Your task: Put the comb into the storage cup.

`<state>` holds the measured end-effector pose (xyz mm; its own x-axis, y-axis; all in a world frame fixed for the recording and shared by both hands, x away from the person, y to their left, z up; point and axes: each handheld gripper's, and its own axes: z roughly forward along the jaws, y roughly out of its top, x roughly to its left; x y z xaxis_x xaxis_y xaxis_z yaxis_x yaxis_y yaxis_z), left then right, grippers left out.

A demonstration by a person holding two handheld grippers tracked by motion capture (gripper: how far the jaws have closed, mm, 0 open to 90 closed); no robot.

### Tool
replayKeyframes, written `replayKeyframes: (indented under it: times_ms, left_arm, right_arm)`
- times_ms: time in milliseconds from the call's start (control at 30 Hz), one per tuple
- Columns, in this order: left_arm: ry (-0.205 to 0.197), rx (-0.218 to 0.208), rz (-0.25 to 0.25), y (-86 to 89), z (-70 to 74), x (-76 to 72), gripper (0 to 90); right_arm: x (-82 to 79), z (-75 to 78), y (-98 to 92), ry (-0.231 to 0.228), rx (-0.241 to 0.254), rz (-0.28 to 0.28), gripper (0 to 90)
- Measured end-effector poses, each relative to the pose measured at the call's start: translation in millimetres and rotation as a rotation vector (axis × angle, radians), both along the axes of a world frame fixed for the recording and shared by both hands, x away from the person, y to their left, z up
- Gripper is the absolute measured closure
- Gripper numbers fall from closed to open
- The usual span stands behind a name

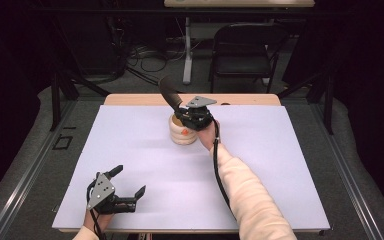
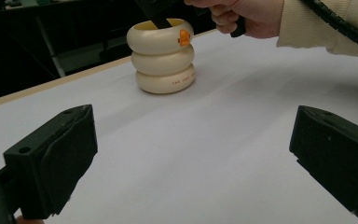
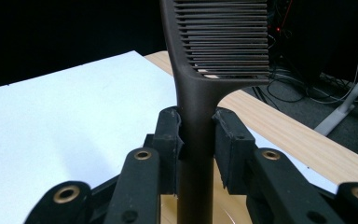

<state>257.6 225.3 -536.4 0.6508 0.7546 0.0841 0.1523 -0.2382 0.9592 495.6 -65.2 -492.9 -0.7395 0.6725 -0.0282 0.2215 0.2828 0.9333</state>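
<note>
1. The right gripper (image 1: 186,114), at upper centre of the high view, has its jaws clamped on the handle of a dark comb (image 3: 200,107); the comb stands in a cream ringed holder (image 1: 182,131) on the white worktop (image 1: 260,150).
2. The left gripper (image 1: 128,187), at lower left, has its jaws spread wide, holding nothing.

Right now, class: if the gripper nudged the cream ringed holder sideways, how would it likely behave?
The cream holder stands tall on a narrow base, so it would probably tip rather than slide. Its smooth rounded rings suggest it could roll once down. The comb the right gripper grips inside could lever it over.
</note>
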Motion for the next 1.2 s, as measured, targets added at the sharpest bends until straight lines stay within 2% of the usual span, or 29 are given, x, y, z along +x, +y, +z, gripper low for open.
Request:
replayKeyframes:
  times_ms: [167, 800, 1200]
  left_arm:
    - [0.000, 0.001, 0.001, 0.0, 0.0, 0.0, 0.8]
    - [0.002, -0.003, 0.001, -0.6, -0.3, 0.0, 0.8]
    - [-0.003, 0.003, -0.001, -0.9, 0.2, -0.3, 0.8]
  right_arm:
    - [0.4, -2.1, -0.3, 0.028, -0.023, -0.001, 71.7]
    - [3.0, -4.3, 0.5, 0.071, -0.052, 0.008, 71.5]
    - [2.8, -0.5, 1.9, 0.072, -0.100, -0.002, 71.3]
